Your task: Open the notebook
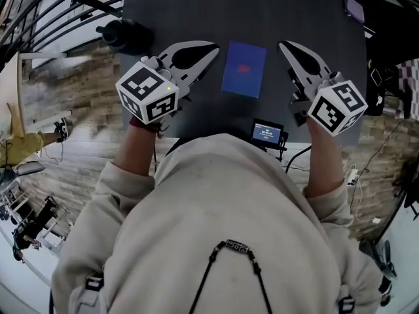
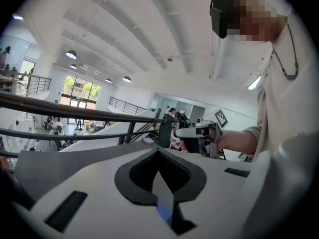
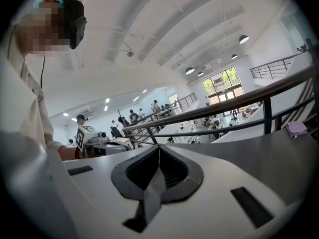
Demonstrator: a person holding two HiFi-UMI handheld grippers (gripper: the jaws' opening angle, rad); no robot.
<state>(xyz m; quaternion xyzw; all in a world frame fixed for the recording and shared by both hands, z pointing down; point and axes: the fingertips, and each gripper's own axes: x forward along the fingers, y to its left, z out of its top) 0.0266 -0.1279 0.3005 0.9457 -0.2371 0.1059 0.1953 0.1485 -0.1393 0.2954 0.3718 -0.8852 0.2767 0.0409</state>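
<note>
A closed blue notebook lies flat on the dark table, between my two grippers. My left gripper hovers just left of it, jaws together with nothing between them. My right gripper hovers just right of it, also shut and empty. In the left gripper view the jaws meet at their tips, a sliver of the blue notebook shows through the gap below them, and the right gripper is seen across from it. The right gripper view shows its jaws closed and the left gripper opposite.
A black round object stands at the table's left far side. A small device with a lit screen sits at the near edge. A small purple item lies near the table's far side. A railing runs behind the table.
</note>
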